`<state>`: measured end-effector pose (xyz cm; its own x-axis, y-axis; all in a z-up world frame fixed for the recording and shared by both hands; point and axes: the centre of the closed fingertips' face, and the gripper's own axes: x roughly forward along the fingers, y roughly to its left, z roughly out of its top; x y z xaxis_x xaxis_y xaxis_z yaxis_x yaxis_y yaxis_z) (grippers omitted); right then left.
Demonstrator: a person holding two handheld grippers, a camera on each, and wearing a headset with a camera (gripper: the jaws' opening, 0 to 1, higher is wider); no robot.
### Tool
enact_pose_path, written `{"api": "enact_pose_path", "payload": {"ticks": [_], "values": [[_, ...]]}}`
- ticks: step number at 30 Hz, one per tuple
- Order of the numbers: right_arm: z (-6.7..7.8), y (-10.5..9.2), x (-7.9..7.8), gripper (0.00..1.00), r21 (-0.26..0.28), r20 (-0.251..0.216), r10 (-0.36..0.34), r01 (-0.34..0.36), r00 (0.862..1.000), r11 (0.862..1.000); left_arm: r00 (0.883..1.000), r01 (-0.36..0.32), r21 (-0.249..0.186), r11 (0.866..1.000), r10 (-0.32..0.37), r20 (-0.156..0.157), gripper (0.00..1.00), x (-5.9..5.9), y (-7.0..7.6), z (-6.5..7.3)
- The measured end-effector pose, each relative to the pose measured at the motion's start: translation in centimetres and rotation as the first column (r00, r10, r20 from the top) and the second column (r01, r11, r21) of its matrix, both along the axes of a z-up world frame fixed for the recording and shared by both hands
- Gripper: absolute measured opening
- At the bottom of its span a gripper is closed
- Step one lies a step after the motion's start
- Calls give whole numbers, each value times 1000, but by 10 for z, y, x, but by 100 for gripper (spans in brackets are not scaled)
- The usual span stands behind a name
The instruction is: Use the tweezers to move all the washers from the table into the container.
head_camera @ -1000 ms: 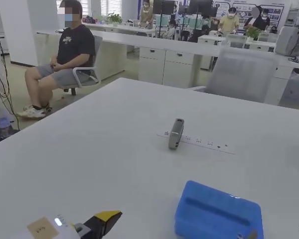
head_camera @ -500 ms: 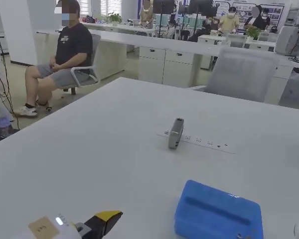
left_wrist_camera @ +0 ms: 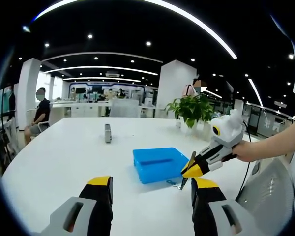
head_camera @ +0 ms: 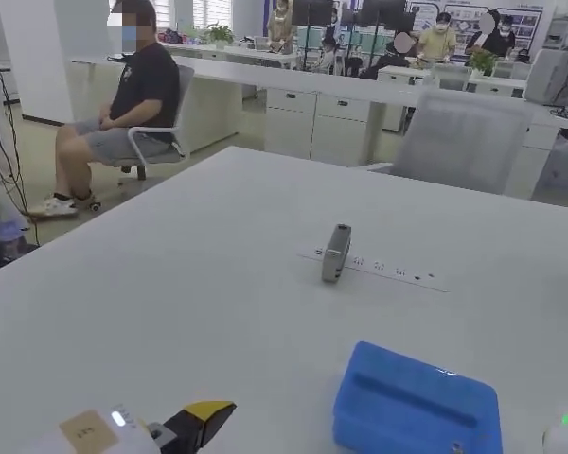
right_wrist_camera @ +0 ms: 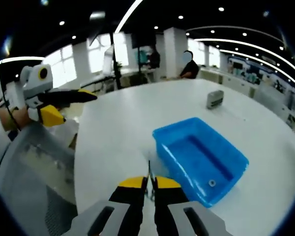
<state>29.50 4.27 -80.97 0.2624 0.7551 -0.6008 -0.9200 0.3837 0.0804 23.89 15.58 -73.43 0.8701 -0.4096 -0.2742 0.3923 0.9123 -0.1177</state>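
The right claw is pressed together on the tweezers. Their tips point down at the table just beside the blue container, probably for picking. One washer lies inside. The left claw hangs spread, idle.

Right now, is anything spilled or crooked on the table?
Nothing stands out. The blue container sits upright on the table with a washer inside, and nothing looks spilled or broken.
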Motion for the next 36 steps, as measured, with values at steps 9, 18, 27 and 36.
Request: {"api": "enact_pose_path", "payload": {"ticks": [9,18,27,36], "values": [[-2,-4,2,3,8,-17,-26,26,1000,1000,1000,5,3,1000,-5,-2,64,0,-1,0],[1,-2,-4,2,-7,24,8,-8,1000,1000,1000,6,4,1000,-6,-2,64,0,-1,-1],[20,-1,8,2,92,-40,-61,64,997,994,1000,2,-1,1000,-2,0,63,0,0,0],[53,-5,29,3,190,-57,-104,113,993,975,1000,7,4,1000,-7,-1,63,0,-1,0]]}}
